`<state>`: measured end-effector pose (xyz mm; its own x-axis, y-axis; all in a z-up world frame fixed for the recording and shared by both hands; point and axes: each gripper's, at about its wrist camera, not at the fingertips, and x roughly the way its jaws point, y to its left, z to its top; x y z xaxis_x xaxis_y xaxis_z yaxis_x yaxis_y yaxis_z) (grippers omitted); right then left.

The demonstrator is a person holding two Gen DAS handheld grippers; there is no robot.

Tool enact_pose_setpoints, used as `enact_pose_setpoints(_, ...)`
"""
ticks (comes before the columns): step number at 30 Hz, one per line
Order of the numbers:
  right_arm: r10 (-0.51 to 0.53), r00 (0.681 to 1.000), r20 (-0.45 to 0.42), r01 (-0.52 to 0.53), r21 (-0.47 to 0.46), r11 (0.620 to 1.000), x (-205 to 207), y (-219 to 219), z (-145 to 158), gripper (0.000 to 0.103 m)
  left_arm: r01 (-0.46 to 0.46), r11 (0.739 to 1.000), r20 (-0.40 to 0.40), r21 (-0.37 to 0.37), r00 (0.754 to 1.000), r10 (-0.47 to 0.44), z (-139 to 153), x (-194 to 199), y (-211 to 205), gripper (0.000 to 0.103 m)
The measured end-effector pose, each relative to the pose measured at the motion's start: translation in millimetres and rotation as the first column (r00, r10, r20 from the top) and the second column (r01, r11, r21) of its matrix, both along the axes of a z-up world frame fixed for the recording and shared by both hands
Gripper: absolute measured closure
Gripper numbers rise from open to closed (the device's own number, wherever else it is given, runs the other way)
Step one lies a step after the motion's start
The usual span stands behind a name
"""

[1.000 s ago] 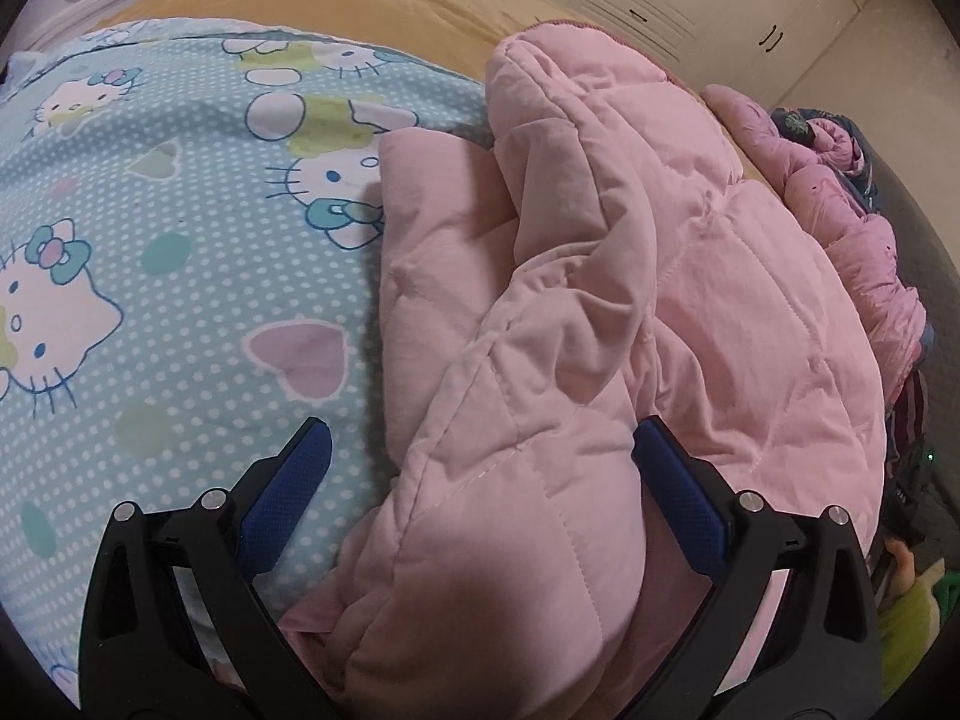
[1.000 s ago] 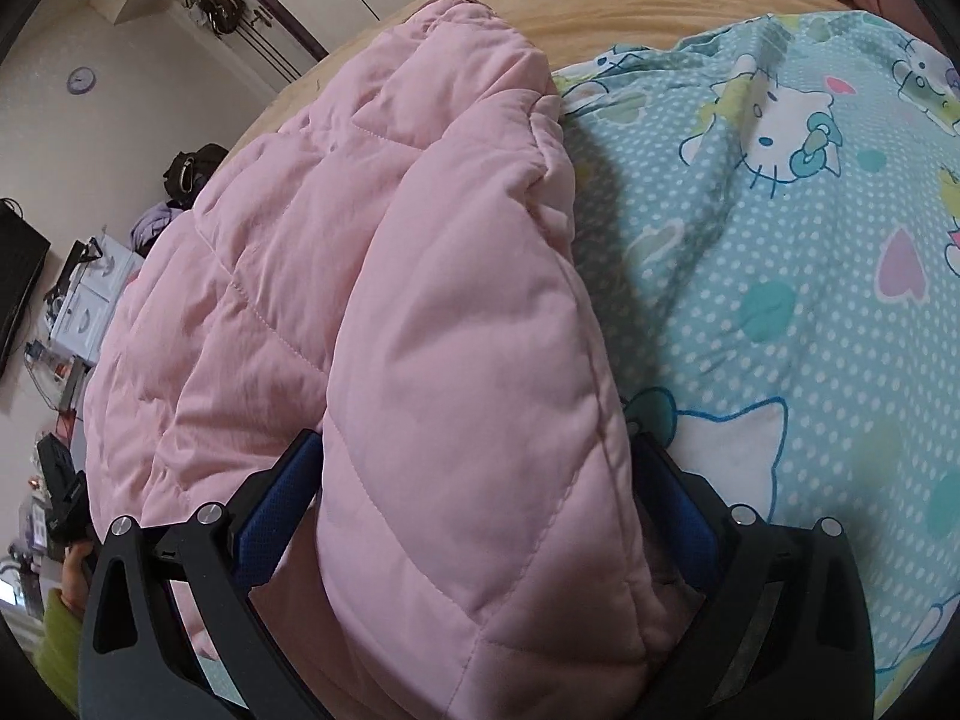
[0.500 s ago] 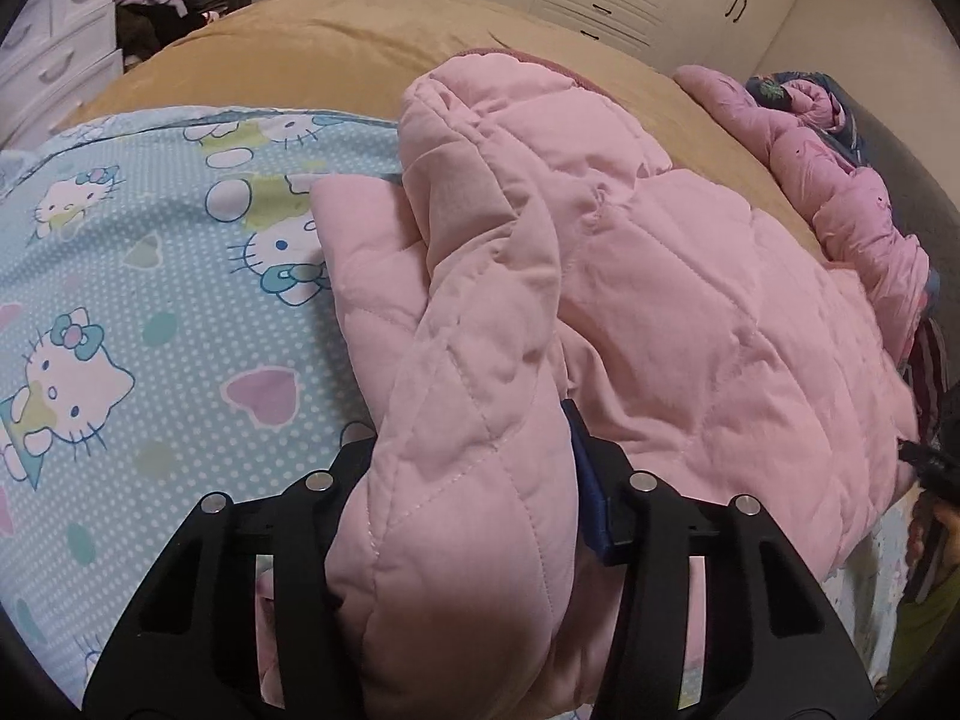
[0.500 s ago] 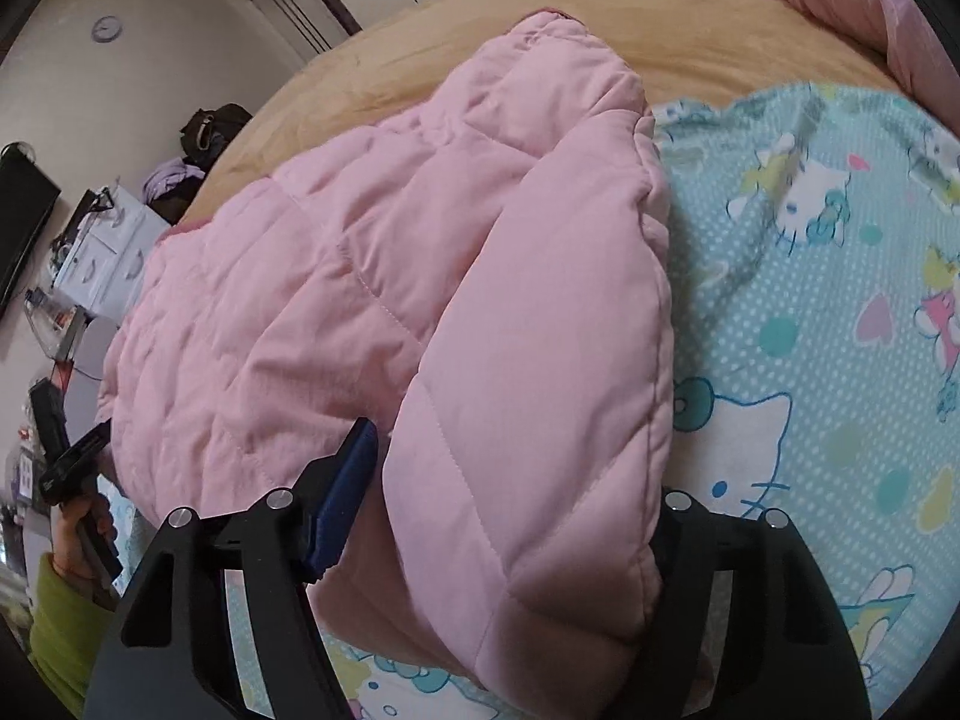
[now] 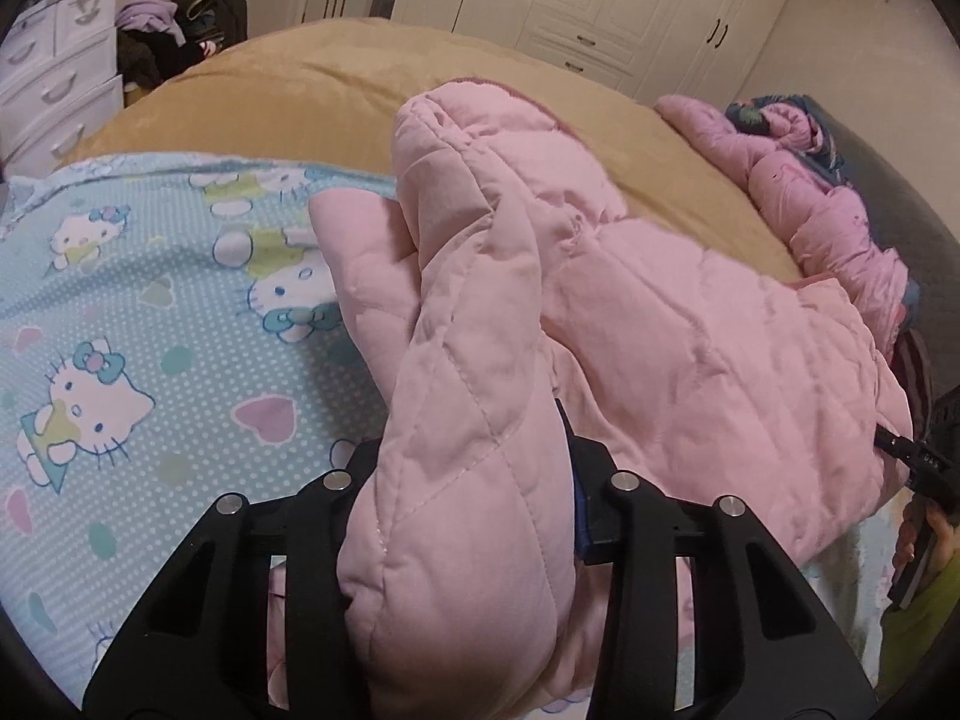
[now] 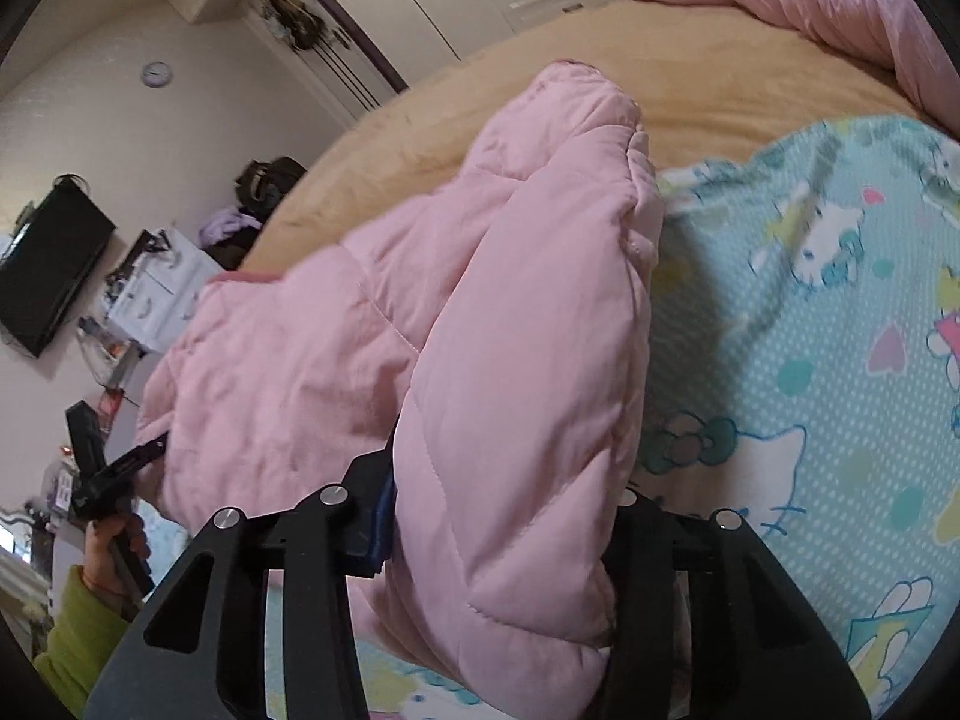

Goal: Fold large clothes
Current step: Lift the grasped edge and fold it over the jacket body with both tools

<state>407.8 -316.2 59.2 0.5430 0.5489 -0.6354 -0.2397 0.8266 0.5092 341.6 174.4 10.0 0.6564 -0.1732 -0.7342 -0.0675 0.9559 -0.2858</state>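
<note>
A pink quilted jacket (image 5: 690, 348) lies on a bed, partly on a blue Hello Kitty sheet (image 5: 120, 312). My left gripper (image 5: 474, 498) is shut on a thick fold of the jacket and holds it raised off the sheet. In the right wrist view the same pink jacket (image 6: 372, 324) fills the middle. My right gripper (image 6: 504, 516) is shut on another padded fold of it. Both sets of fingertips are mostly hidden by the fabric.
A tan blanket (image 5: 360, 78) covers the far part of the bed. Another pink garment (image 5: 828, 222) is heaped at the far right. A white drawer unit (image 5: 48, 78) and wardrobe doors (image 5: 600, 0) stand beyond. A wall television (image 6: 48, 276) hangs at left.
Both grippers have closed on folds of the pink jacket and lifted them. Both views have pulled back and up, showing more of the room.
</note>
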Motion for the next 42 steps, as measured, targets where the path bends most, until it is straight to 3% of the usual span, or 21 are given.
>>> enact_pose_setpoints(9,0.087,0.992,0.094,-0.087,-0.008,0.996,-30.1,26.3,40.2,0.064,0.015,1.000,0.047,0.002,0.999,-0.015,30.7,-25.4,-8.3,0.070)
enact_pose_setpoints(27,0.108,0.989,0.097,-0.109,0.008,0.994,-60.0,19.9,35.3,0.064,0.017,1.000,0.057,-0.008,0.998,-0.016,31.7,-70.1,-0.7,0.070)
enact_pose_setpoints(42,0.097,0.993,0.074,-0.096,-0.011,0.995,-103.2,15.2,28.0,0.064,0.068,0.997,0.062,0.029,0.996,-0.070,27.3,-127.2,6.4,0.070)
